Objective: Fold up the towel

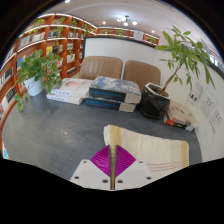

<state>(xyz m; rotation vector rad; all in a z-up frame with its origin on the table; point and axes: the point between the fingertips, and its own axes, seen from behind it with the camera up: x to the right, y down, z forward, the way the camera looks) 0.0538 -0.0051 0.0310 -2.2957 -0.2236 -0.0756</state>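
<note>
A cream towel (152,147) hangs just ahead of my fingers, raised above the grey floor (60,130). One thin edge of it runs down between the two magenta pads (101,160). My gripper (113,152) is shut on that edge, with both pads pressed against the cloth. The rest of the towel spreads away to the right of the fingers. Its lower part is hidden behind the gripper body.
Beyond the towel a beige sofa (142,70) carries stacked bags and boxes (110,92). A leafy plant in a black pot (155,102) stands at the right and another plant (40,70) at the left. Bookshelves (50,38) line the left wall.
</note>
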